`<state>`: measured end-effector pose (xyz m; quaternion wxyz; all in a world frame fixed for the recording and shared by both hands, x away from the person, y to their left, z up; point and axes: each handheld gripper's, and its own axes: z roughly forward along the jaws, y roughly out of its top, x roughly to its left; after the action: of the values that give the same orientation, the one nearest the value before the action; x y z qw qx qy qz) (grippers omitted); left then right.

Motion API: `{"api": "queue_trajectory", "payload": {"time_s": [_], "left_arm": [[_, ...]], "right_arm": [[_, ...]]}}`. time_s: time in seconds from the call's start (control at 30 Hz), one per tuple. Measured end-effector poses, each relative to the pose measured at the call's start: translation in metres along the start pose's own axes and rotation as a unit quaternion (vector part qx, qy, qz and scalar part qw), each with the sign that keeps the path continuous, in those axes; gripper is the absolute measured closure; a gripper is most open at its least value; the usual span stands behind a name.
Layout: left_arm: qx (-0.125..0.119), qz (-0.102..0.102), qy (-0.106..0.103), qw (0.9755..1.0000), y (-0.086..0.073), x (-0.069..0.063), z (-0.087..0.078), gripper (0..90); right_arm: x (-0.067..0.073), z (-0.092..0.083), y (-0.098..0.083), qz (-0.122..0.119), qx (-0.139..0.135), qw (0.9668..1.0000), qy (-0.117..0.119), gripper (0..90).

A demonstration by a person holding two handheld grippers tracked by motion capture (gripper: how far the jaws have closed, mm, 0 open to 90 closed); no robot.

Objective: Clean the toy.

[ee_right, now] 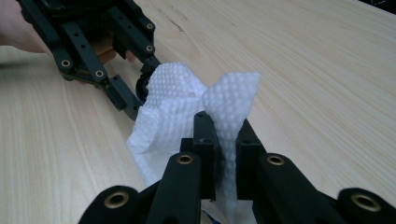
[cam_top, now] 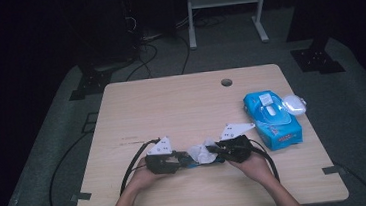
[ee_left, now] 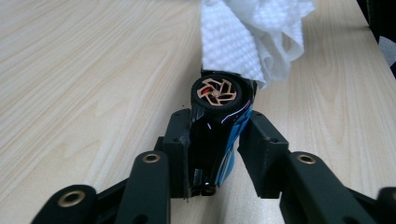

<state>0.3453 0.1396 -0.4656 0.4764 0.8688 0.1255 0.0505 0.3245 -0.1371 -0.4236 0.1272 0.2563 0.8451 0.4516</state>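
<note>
My left gripper (cam_top: 180,159) is shut on a small black and blue toy car (ee_left: 215,121) with a copper-coloured wheel rim, held low over the table's front middle. Seen in the left gripper view, its jaws press on the car's two sides (ee_left: 219,125). My right gripper (cam_top: 214,150) faces it from the right, shut on a white textured wipe (ee_right: 173,107). The wipe (cam_top: 201,153) hangs between the two grippers and drapes over the car's far end (ee_left: 247,42). A car wheel (ee_right: 142,85) peeks out beside the wipe in the right gripper view.
A blue pack of wet wipes (cam_top: 273,120) lies at the right side of the light wooden table (cam_top: 186,102), with a clear plastic lid piece (cam_top: 294,104) beside it. A cable hole (cam_top: 226,82) sits near the far edge. Cables trail off both grippers.
</note>
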Motion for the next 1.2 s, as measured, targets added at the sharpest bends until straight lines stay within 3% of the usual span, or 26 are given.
{"api": "queue_trajectory", "payload": {"time_s": [0.07,0.27,0.6,0.77,0.83,1.07,1.2], "left_arm": [[0.005,0.010,0.006,0.9999,0.001,-0.002,0.000,69.1],[0.003,0.008,0.008,0.9999,0.001,-0.001,0.001,69.6],[-0.001,0.005,0.015,0.9999,0.000,-0.002,0.001,69.6],[0.004,0.001,0.021,0.9998,0.001,-0.004,0.000,69.6],[0.004,-0.001,0.022,0.9998,0.001,-0.003,0.000,69.6],[0.004,-0.003,0.026,0.9996,0.001,-0.003,0.000,69.6],[0.005,-0.003,0.027,0.9996,0.002,-0.004,0.001,69.6]], "right_arm": [[0.002,0.002,0.002,0.003,0.000,1.0000,-0.001,82.9],[0.014,0.014,0.012,-0.016,0.005,0.9999,0.001,82.9],[-0.002,0.003,0.003,0.023,0.002,0.9994,-0.024,82.9],[0.016,0.017,0.011,0.002,0.002,1.0000,-0.009,82.9],[0.016,0.018,0.012,-0.001,0.002,0.9999,-0.011,82.8],[0.004,0.009,0.007,0.024,0.008,0.9991,-0.035,82.9],[0.018,0.023,0.016,0.013,0.007,0.9998,-0.015,82.8]]}}
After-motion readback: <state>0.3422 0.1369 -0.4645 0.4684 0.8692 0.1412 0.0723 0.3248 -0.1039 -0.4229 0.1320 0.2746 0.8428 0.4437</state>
